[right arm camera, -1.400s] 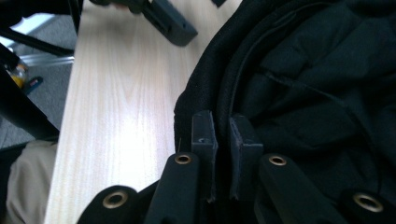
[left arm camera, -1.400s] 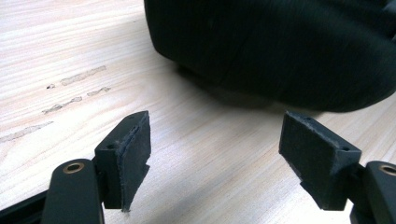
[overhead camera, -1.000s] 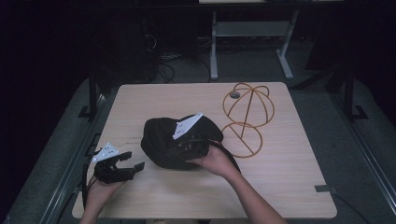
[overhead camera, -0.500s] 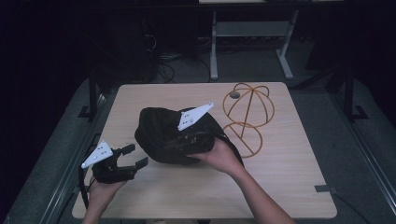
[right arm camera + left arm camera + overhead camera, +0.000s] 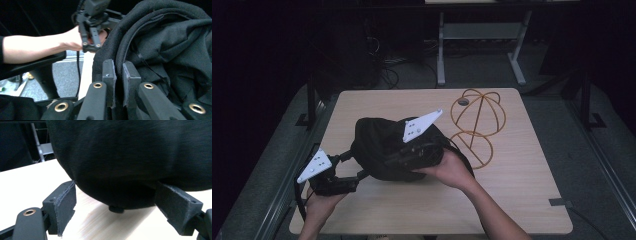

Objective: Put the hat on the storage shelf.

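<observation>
A black fabric cap hangs just above the wooden table, left of centre. My right gripper comes in from the right and is shut on the cap's rim. The right gripper view shows both pads pinching the folded edge of the cap. My left gripper is at the cap's lower left. Its jaws have just been opening and stand wide. The cap's rounded crown bulges between the pads, which do not squeeze it.
An orange wire dome stand sits on the table right of the cap, close to my right hand. Bare tabletop runs along the front and right. Metal desk legs and cables stand on the dark floor beyond the far edge.
Both hands have risen. The cap has come up off the table and tilted. My left gripper has moved in to the cap's left side and opened wider.
</observation>
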